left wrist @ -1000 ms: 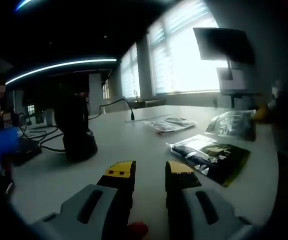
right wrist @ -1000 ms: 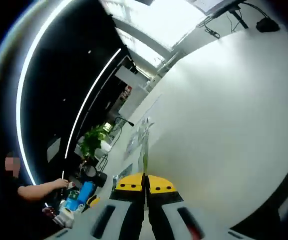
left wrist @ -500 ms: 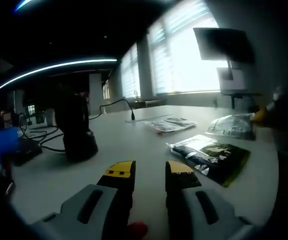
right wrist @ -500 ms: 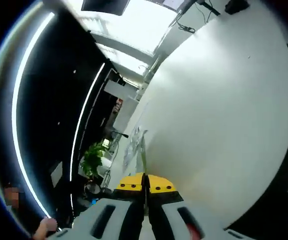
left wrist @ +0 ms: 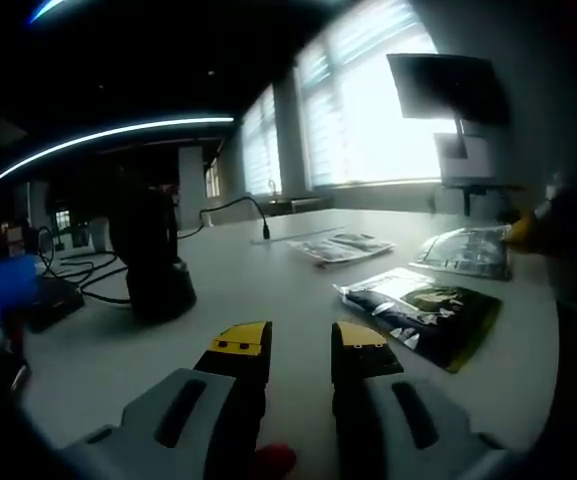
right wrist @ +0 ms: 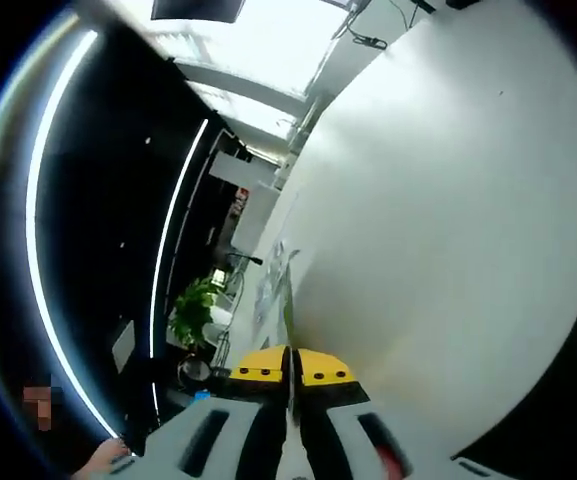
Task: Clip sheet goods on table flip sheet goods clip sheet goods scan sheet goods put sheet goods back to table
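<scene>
The left tongs [left wrist: 301, 345] hovered low over the pale tabletop [left wrist: 258, 290] with their two yellow-tipped jaws spread apart and nothing between them. A broad bare stretch of tabletop lay ahead of them and to their left, running up to a dark stand-like device [left wrist: 153, 255] with cables [left wrist: 83, 270] trailing off beside it. To the right of the jaws the tabletop curved away to its edge, close behind the nearest packet.

Three flat packets lay in the left gripper view. A dark packet with green print [left wrist: 423, 312] lay flat nearest the jaws, just ahead and to the right. A clear, shiny packet [left wrist: 468, 250] sat farther right near the edge, partly lifted at one side. A pale packet [left wrist: 340, 247] lay farther back toward the windows [left wrist: 368, 100]. They were well apart from each other. A dark screen [left wrist: 448, 88] hung beside the windows.

The right gripper view was rolled steeply, so the tabletop [right wrist: 438, 200] swept across as a large bare white area. The right tongs [right wrist: 288, 362] had their jaws pressed together, pinching a thin sheet packet [right wrist: 287, 300] seen edge-on, rising from between the tips. Beyond it were a green plant [right wrist: 196, 310] and a long ceiling light strip [right wrist: 173, 240]. A hand [right wrist: 103, 458] showed at the lower left.
</scene>
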A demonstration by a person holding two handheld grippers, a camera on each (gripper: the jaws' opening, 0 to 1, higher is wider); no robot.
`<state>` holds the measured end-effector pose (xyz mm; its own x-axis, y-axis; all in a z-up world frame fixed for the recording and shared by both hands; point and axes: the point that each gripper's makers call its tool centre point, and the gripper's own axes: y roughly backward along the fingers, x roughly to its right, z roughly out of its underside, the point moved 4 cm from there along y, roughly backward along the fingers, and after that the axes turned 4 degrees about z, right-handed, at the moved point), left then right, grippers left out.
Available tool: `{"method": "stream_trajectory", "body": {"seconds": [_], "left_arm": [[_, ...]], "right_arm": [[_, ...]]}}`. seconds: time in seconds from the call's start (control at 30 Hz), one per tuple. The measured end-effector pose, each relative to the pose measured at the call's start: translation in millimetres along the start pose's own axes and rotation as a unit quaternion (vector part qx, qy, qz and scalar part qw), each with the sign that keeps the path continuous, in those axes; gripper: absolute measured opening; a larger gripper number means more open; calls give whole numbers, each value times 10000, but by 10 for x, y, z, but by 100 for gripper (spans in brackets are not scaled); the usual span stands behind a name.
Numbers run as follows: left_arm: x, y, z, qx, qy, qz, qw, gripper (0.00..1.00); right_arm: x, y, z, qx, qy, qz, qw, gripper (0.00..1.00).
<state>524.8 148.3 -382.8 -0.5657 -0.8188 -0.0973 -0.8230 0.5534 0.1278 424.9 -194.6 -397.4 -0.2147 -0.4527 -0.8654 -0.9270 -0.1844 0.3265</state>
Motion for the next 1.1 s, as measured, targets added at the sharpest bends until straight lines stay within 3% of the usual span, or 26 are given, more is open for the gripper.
{"method": "stream_trajectory", "body": {"seconds": [0.1,0.13,0.3,0.43,0.57,0.63,0.8,1.1], "left_arm": [[0,1,1,2,-1,3,10000,16],[0,0,0,10,3,7,10000,16],[-6,0,-5,33,18,1,10000,16],[-6,2,-7,49,9,3,10000,16],[-6,1,-6,51,7,10,10000,16],[-5,1,-8,58,11,12,10000,16],[1,1,-7,48,-4,15,10000,16],[4,4,-13,61,-11,2,10000,16]], "right_arm": [[-63,55,-28,69,-393,-168,9991,17],[-58,84,-42,63,-334,-155,9993,22],[-156,130,57,-362,2,-251,9990,21],[-259,112,66,-460,-8,-468,9978,24],[-231,50,45,-503,40,-370,9980,25],[-194,46,67,-622,-174,-301,9975,25],[-217,74,142,-805,11,-248,9964,25],[-180,32,104,-731,255,-149,9969,29]]}}
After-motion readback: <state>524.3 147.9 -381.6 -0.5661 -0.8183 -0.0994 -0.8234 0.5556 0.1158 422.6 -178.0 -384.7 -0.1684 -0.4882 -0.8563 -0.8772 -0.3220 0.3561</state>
